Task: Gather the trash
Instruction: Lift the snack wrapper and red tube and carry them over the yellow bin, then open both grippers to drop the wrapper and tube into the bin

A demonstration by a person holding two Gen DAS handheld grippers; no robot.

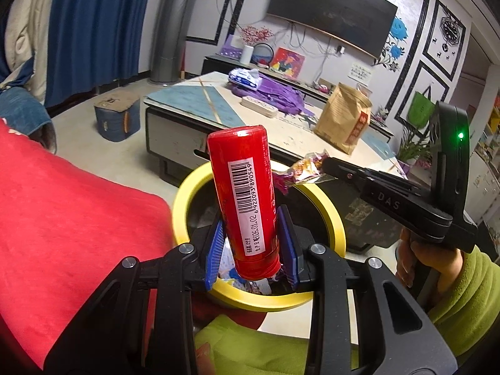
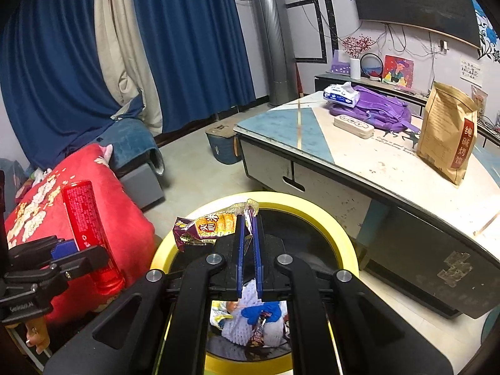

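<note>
— What's the room like?
— I see blue curtains (image 2: pixel 187 47) at the far wall and a low table (image 2: pixel 312 131) to the right, with a yellow-rimmed bin (image 1: pixel 184 200) near me.

— And your grippers?
— My left gripper (image 1: pixel 253 250) is clamped on an upright red can (image 1: pixel 243 200) over the bin. My right gripper (image 2: pixel 248 243) pinches a snack wrapper (image 2: pixel 206 228) above the rim, jaws nearly together.

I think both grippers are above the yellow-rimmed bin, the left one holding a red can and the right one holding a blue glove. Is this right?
Not quite. The right gripper holds a crumpled snack wrapper, not a glove, as the right wrist view shows. The left gripper does hold the red can above the yellow-rimmed bin.
</note>
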